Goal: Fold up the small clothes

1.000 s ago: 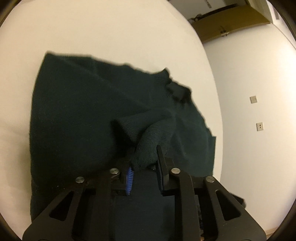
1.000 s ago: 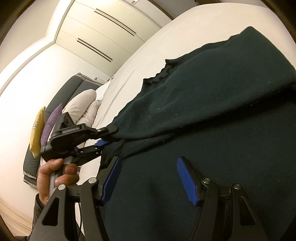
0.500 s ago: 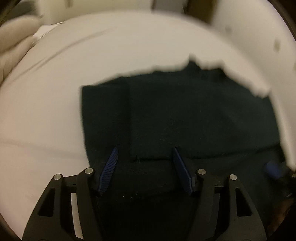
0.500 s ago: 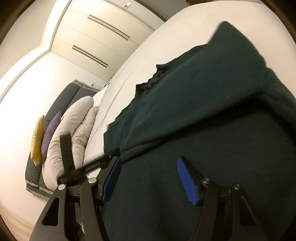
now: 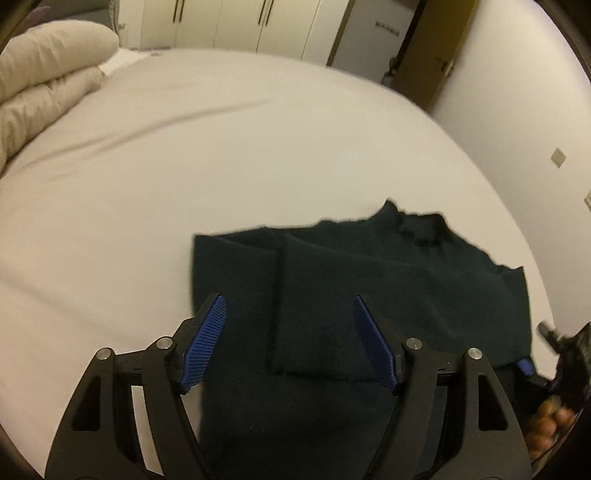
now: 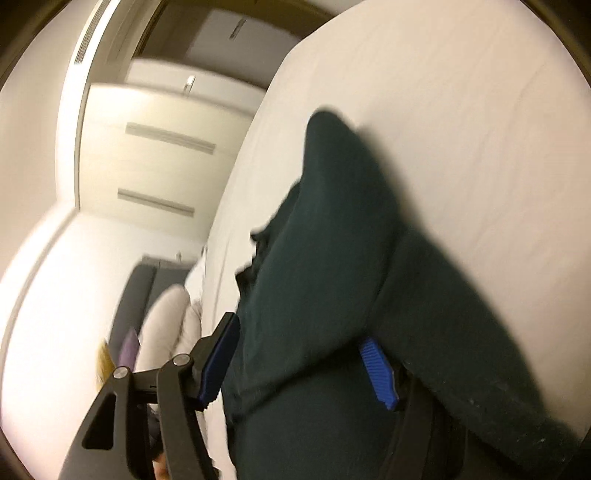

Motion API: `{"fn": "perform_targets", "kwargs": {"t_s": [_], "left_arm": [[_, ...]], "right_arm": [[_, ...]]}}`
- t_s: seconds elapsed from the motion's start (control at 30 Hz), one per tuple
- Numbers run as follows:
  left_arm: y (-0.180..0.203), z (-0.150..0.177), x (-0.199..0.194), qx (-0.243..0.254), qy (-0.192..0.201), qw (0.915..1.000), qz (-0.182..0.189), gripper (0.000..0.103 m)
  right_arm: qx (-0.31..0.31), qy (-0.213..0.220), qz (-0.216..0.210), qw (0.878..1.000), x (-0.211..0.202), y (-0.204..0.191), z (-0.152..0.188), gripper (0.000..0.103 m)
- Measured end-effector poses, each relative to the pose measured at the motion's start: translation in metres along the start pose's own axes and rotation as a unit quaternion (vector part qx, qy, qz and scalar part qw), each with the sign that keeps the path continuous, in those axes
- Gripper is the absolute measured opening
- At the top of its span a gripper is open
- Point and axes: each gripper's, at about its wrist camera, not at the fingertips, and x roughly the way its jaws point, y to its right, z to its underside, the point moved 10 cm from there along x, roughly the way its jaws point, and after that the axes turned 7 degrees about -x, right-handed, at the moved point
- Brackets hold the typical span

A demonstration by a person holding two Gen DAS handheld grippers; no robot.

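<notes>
A dark green knit sweater [image 5: 369,295] lies on the white bed [image 5: 221,155], with a sleeve folded over its body and the collar at the far side. My left gripper [image 5: 288,343] is open and empty, raised above the sweater's near part. My right gripper [image 6: 299,365] is open close over the sweater [image 6: 325,280], with a fold of cloth lying between and over its blue pads [image 6: 378,373]. The right gripper also shows at the lower right edge of the left wrist view [image 5: 532,369].
Beige pillows [image 5: 44,81] sit at the bed's far left. White wardrobe doors [image 5: 229,22] and a brown door [image 5: 428,48] stand behind the bed. A wall with sockets [image 5: 557,157] is at the right.
My left gripper let go of the sleeve, opened and pulled back and up; the sleeve now lies folded on the sweater. The right wrist view has tilted and moved closer to the cloth.
</notes>
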Motion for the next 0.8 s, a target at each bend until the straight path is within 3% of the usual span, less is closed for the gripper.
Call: {"fn": "perform_targets", "kwargs": {"t_s": [0.1, 0.2, 0.27, 0.33, 0.4, 0.5, 0.57, 0.7, 0.8], "left_arm": [[0.004, 0.023, 0.017, -0.007, -0.033, 0.9994, 0.009, 0.07], [0.003, 0.038, 0.014, 0.007, -0.031, 0.9995, 0.009, 0.07], [0.005, 0.043, 0.018, 0.012, -0.032, 0.9994, 0.005, 0.07], [0.005, 0.044, 0.016, 0.009, -0.033, 0.9994, 0.005, 0.07], [0.003, 0.047, 0.014, 0.011, -0.036, 0.9993, 0.004, 0.07], [0.002, 0.048, 0.011, 0.005, -0.035, 0.9993, 0.008, 0.07], [-0.001, 0.043, 0.004, -0.018, -0.03, 0.9992, 0.021, 0.07], [-0.003, 0.024, -0.017, -0.033, 0.006, 0.9988, 0.036, 0.07], [0.013, 0.015, -0.024, -0.02, 0.017, 0.9977, 0.062, 0.07]], "right_arm": [[0.032, 0.019, -0.018, 0.999, -0.005, 0.012, -0.02, 0.065], [0.079, 0.051, -0.058, 0.994, -0.02, 0.028, -0.036, 0.059], [0.097, 0.064, -0.072, 0.991, -0.028, 0.039, -0.042, 0.047], [0.126, 0.079, -0.102, 0.984, -0.037, 0.051, -0.047, 0.041], [0.136, 0.089, -0.115, 0.98, -0.04, 0.053, -0.047, 0.04], [0.092, 0.066, -0.082, 0.99, -0.038, 0.032, -0.035, 0.059], [0.098, 0.061, -0.101, 0.988, -0.046, 0.017, -0.025, 0.082], [0.154, 0.09, -0.123, 0.976, -0.08, 0.02, -0.009, 0.088], [0.109, 0.076, -0.096, 0.986, -0.083, 0.005, -0.002, 0.088]]}}
